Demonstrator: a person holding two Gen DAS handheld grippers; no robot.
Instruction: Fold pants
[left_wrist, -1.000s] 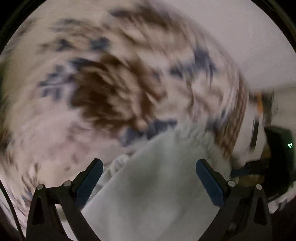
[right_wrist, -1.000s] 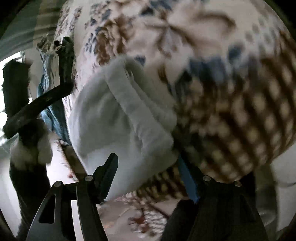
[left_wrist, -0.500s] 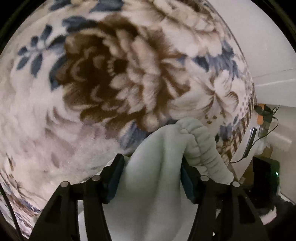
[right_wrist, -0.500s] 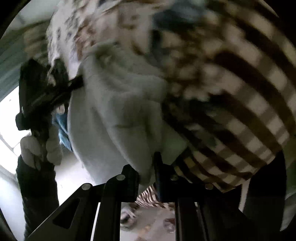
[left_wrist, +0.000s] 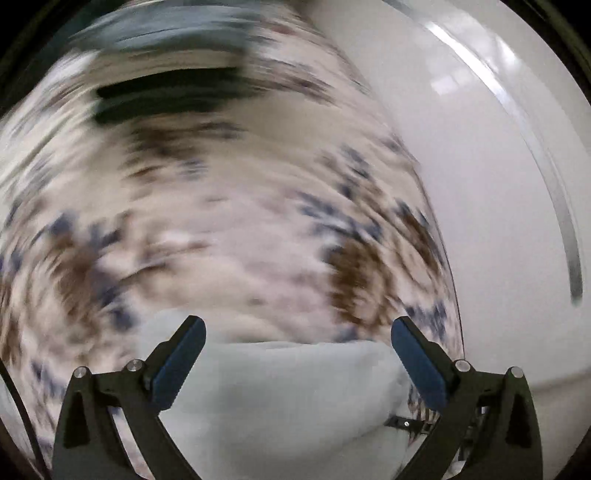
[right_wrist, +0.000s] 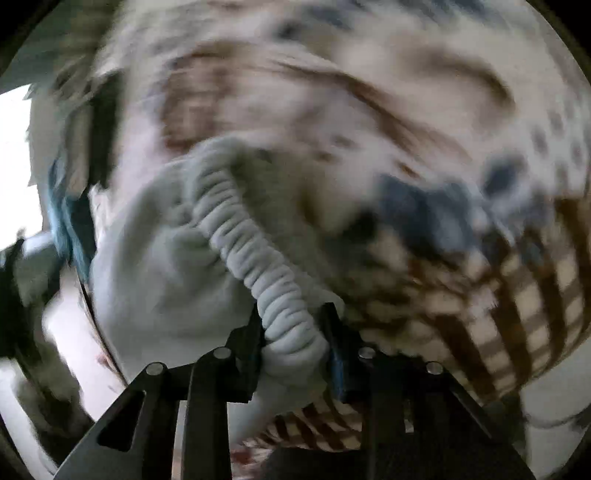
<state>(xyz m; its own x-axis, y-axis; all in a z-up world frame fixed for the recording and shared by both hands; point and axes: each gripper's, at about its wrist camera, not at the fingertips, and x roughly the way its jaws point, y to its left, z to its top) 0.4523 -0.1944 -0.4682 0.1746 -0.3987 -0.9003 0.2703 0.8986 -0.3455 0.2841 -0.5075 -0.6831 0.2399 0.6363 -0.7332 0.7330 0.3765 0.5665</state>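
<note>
Left let go, right hanging on to the waistband — this fold could slip.

Left wrist view: my left gripper (left_wrist: 297, 363) is wide open now, the pale green pants (left_wrist: 280, 391) bunched just below and between its fingers, lying on the floral blanket (left_wrist: 229, 229); half a second ago those fingers were pinched on the fabric, so I've released, and the picture is smeared with motion. Risk here: nothing pins that side, so a tug from the other hand could drag the fold askew. Right wrist view: my right gripper (right_wrist: 293, 332) is clamped narrow on the pants' ribbed waistband (right_wrist: 255, 254), which runs straight ahead of the fingers. It was already closed on cloth half a second ago; now the band shows clearly. Only a thick elastic roll is held, and it could squirm out if I pull fast.
</note>
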